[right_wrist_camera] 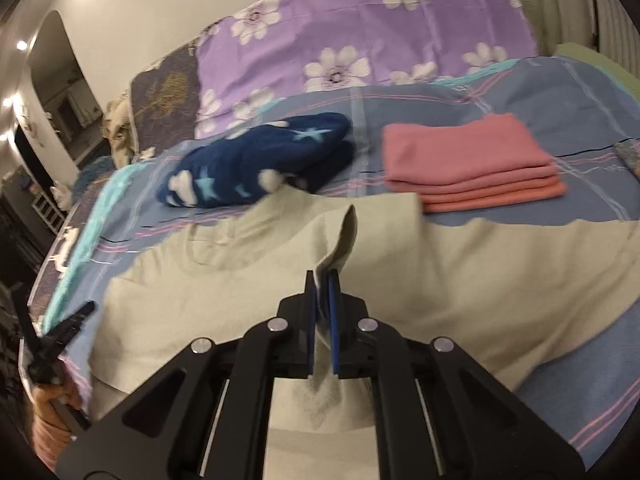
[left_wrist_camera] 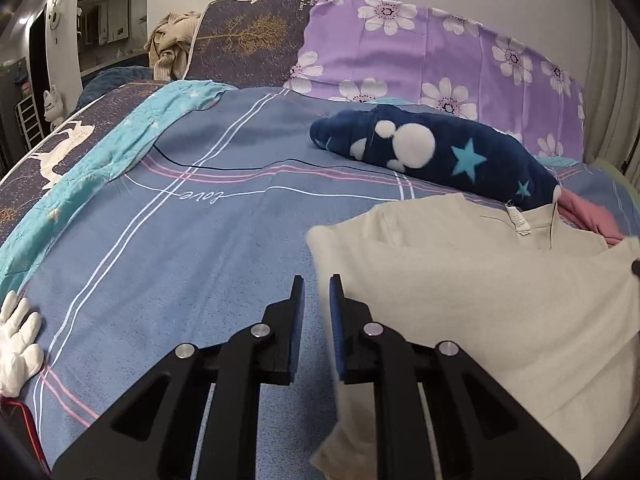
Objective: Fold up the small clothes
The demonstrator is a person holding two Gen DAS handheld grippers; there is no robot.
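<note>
A cream shirt [left_wrist_camera: 480, 292] lies spread on the blue striped bedsheet [left_wrist_camera: 192, 240], its neck label facing up. My left gripper [left_wrist_camera: 317, 280] hangs at the shirt's left edge with its jaws narrowly apart; no cloth shows between them. In the right wrist view the same cream shirt [right_wrist_camera: 248, 280] fills the foreground. My right gripper [right_wrist_camera: 322, 276] is shut on a fold of the shirt, and a flap of cloth sticks up past the fingertips. The left gripper [right_wrist_camera: 68, 324] shows at the far left of that view.
A navy fleece garment with stars [left_wrist_camera: 432, 152] lies beyond the shirt. A stack of folded pink cloths [right_wrist_camera: 472, 164] sits at the right. A purple flowered pillow [left_wrist_camera: 420, 60] stands at the bed head. White plush hands [left_wrist_camera: 16, 336] lie at the left edge.
</note>
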